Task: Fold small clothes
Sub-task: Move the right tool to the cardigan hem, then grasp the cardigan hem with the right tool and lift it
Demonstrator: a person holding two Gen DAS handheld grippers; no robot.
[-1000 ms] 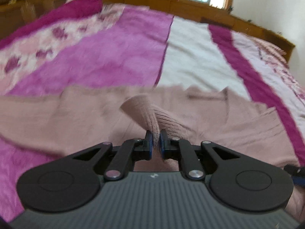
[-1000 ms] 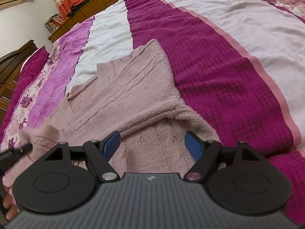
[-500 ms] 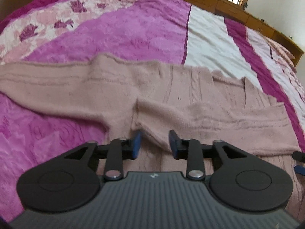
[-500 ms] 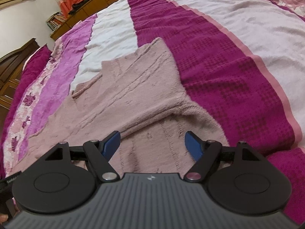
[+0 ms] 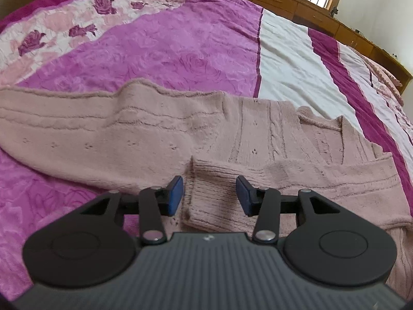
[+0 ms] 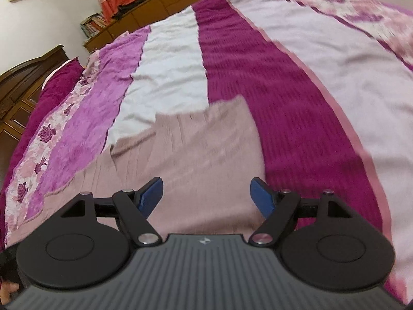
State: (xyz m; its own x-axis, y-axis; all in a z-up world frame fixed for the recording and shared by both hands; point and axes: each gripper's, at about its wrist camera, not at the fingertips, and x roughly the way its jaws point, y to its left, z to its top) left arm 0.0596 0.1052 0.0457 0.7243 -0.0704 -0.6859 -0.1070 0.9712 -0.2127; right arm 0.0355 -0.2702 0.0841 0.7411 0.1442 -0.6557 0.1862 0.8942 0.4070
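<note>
A dusty-pink knitted sweater (image 5: 144, 139) lies spread on the bed. One sleeve (image 5: 296, 178) is folded across the body, and its ribbed cuff (image 5: 211, 199) lies between the fingers of my left gripper (image 5: 210, 195), which is open and holds nothing. The other sleeve stretches out to the left. In the right wrist view the sweater (image 6: 201, 155) is blurred; my right gripper (image 6: 207, 199) is open and empty just above it.
The bed carries a striped quilt (image 5: 180, 41) in purple, white, magenta and floral pink. Wooden cabinets (image 5: 296, 5) and a window stand beyond the far edge. A dark wooden headboard (image 6: 28, 77) and a bookshelf (image 6: 93, 24) show in the right wrist view.
My left gripper let go of the sleeve cuff and opened wide; the sleeve now lies flat across the sweater. My right gripper, still open, has tilted up and is moving.
</note>
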